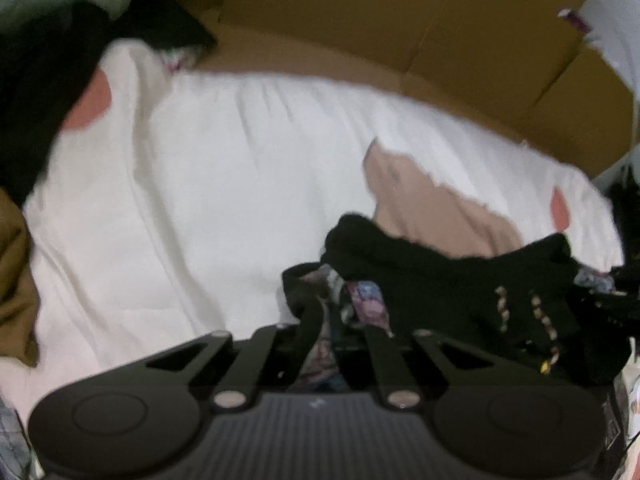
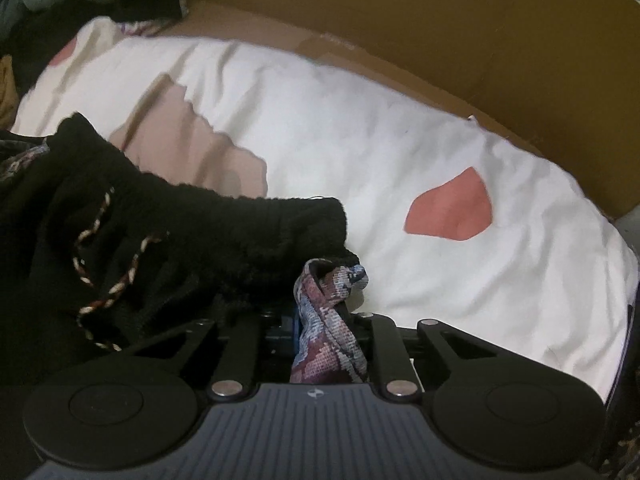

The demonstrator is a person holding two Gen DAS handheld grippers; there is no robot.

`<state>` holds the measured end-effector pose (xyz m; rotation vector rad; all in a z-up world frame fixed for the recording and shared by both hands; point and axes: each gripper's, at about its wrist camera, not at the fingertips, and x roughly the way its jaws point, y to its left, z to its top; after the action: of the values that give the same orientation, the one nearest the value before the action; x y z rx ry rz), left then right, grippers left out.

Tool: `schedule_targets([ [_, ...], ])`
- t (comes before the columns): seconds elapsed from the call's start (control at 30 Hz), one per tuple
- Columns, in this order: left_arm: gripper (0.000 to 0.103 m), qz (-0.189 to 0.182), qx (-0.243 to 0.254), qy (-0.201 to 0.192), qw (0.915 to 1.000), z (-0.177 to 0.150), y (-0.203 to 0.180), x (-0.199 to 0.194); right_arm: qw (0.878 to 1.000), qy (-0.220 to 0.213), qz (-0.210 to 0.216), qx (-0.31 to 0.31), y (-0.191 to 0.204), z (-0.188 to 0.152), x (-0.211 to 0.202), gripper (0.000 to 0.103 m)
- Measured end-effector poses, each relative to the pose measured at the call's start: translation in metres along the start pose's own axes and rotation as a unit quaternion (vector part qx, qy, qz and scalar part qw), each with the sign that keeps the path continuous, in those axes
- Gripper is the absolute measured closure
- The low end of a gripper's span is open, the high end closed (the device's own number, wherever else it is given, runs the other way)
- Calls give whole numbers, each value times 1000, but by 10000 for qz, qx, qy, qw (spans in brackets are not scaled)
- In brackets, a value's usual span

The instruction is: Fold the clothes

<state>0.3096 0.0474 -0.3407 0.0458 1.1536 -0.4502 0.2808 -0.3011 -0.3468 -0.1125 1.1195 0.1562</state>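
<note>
Both black grippers, left (image 1: 320,344) and right (image 2: 320,332), pinch black knit garment with patterned lining (image 2: 192,236) over white bedsheet (image 2: 360,128).

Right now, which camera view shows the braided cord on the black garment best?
The right wrist view shows it best: both strands of the braided cord run nearly whole across the black garment, large and fairly sharp. In the left wrist view the cord appears smaller, blurred and near the edge, with only short pieces visible.
</note>
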Motion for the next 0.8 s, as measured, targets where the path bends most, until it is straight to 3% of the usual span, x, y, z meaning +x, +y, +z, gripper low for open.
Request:
schedule_targets([
  [0.43, 99, -119, 35, -845, 9963, 21, -18, -40, 9925, -1095, -369, 393, -21, 17, -63, 91],
  [0.8, 99, 27, 16, -1265, 9920, 58, -23, -29, 9799, -1682, -785, 737, -35, 37, -58, 92],
])
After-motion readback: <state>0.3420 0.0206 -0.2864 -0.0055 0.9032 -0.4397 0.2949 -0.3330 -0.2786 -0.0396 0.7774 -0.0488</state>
